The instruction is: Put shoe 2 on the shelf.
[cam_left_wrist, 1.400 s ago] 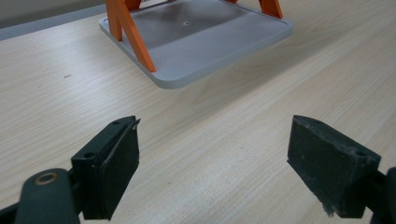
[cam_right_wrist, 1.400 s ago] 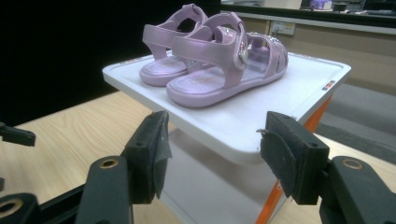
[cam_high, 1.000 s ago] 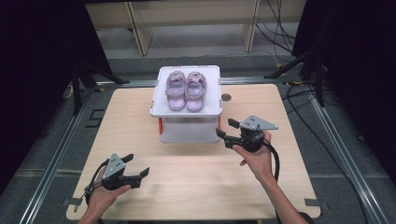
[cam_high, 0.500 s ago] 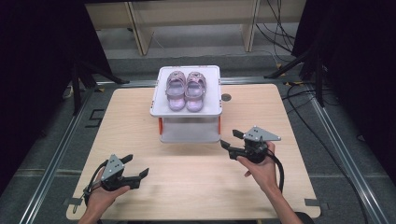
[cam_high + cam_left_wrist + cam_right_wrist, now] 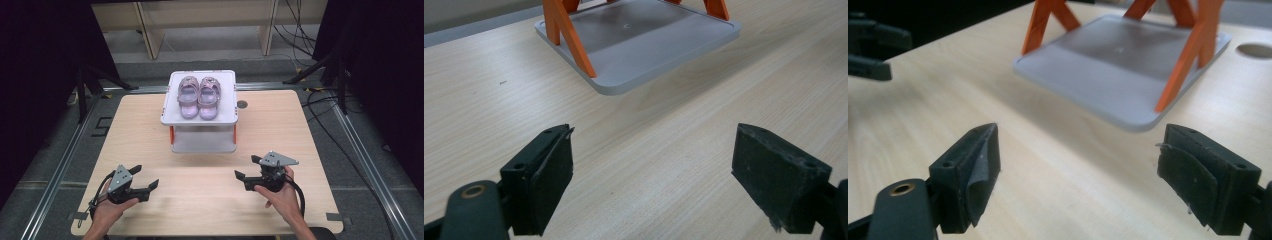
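A pair of pink sandals (image 5: 199,97) sits side by side on the top shelf of a white two-tier rack (image 5: 227,117) at the table's far middle. My left gripper (image 5: 145,176) rests low at the near left, open and holding nothing. My right gripper (image 5: 246,167) is at the near right, also open with nothing in it, pointing left toward the rack's front. In the left gripper view the gripper (image 5: 656,175) faces the rack's grey base plate (image 5: 639,45) and an orange leg (image 5: 569,37). The right gripper (image 5: 1078,175) looks at the same base plate (image 5: 1118,70), well short of it.
The wooden table (image 5: 140,130) has a small round hole (image 5: 242,104) to the right of the rack. A metal frame (image 5: 60,165) runs around the table. The left gripper's jaws (image 5: 870,47) appear far off in the right gripper view. Cables lie on the floor at the far right.
My right gripper has drawn back from beside the rack toward the near edge of the table. The left gripper has stayed in place.
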`<state>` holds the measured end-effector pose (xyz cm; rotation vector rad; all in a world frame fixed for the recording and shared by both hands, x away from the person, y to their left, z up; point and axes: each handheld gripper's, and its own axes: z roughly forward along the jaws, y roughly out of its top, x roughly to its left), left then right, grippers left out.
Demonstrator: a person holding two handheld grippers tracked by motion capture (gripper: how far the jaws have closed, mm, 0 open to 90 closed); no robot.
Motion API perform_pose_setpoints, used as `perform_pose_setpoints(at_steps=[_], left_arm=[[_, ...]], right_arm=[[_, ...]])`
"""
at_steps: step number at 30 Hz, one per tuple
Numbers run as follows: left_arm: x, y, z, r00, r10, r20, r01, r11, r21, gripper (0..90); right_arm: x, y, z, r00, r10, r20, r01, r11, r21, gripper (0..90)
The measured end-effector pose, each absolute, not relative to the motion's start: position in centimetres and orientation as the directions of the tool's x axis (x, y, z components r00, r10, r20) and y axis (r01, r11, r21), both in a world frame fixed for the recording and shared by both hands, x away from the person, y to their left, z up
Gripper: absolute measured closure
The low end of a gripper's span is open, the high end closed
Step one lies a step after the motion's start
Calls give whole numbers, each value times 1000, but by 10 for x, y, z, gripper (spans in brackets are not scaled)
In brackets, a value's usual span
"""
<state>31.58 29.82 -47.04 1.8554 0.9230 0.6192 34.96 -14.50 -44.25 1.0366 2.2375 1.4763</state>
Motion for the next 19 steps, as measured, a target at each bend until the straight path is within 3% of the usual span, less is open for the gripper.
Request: perform_pose_setpoints(at_steps=[10, 11, 12, 19], left_arm=[[315, 298, -469, 588, 808, 32, 326, -273, 905, 163], [316, 298, -470, 588, 808, 34, 326, -275, 905, 163], [316, 298, -470, 589, 807, 33, 327, -276, 904, 163], [316, 299, -470, 588, 808, 36, 335, -284, 898, 163]], right_arm=[[334, -151, -455, -701, 700, 138, 438, 269, 858, 163], [329, -150, -455, -680, 710, 182, 485, 249, 838, 164], [332, -152, -456, -700, 700, 140, 444, 273, 854, 165], [331, -151, -459, -700, 702, 130, 450, 292, 844, 164]])
